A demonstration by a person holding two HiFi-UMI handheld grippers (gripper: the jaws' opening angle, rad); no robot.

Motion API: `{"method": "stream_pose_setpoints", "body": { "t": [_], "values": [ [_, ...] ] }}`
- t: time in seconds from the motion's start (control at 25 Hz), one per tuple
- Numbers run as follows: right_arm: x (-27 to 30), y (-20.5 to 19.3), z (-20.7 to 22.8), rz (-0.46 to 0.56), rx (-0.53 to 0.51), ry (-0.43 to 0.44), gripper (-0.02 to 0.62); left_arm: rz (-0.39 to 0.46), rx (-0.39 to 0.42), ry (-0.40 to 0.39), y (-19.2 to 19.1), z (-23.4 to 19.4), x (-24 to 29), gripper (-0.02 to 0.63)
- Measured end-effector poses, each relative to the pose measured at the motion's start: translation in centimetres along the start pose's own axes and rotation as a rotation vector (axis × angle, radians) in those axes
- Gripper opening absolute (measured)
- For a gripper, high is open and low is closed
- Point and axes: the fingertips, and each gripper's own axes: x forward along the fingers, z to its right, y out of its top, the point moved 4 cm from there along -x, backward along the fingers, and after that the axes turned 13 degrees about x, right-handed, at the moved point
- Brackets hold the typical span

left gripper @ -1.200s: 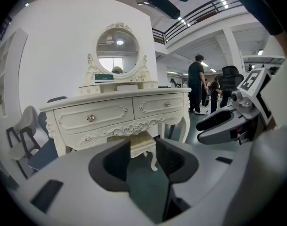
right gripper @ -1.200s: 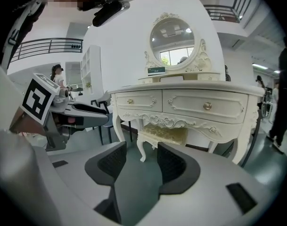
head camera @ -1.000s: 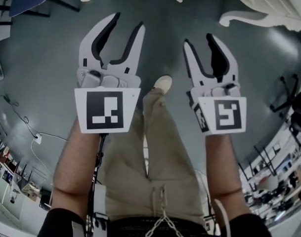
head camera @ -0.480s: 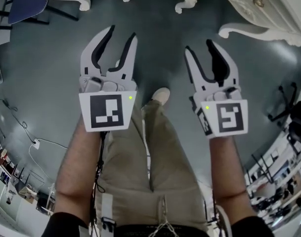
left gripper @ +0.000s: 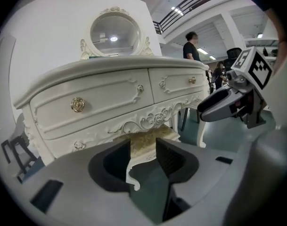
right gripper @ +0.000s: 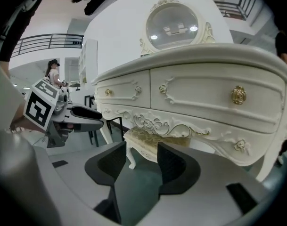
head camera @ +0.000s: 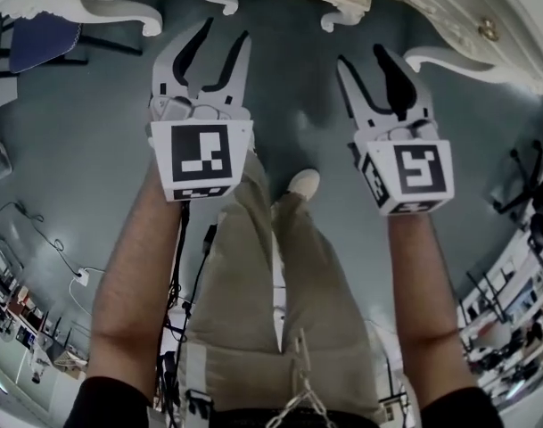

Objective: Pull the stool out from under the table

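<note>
jaws apart; left gripper (head camera: 224, 34), right gripper (head camera: 364, 59) face stool (right gripper: 155, 139), seemingly tucked under table (right gripper: 195, 95).

Grey floor (head camera: 93, 150), white wall (left gripper: 49, 27), railed balcony (right gripper: 44, 44) overhead

The floor (head camera: 66, 132) is viewed steeply downward from the head; the dressing table (left gripper: 86, 107) is faced closely, from low, by both gripper views; the stool (right gripper: 155, 139) is shared throughout.
</note>
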Motion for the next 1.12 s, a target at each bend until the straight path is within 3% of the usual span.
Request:
{"method": "stream_pose_setpoints", "body": {
  "t": [0.52,0.88,1.12],
  "values": [
    [7.3,-3.7,4.0,-0.121,-0.089,-0.04,0.188,-0.137,0.06,-0.023,-8.0,-0.3,9.6,0.17],
    [11.3,-5.6,7.3,-0.206,-0.139,-0.091,0.244,-0.202,0.059,-0.036,-11.8,-1.8,14.7,0.196],
    [13.5,-7.5,10.9,-0.299,-0.21,-0.18,0.275,-0.269,0.149,-0.046,-14.8,-2.7,17.1,0.209]
  ]
}}
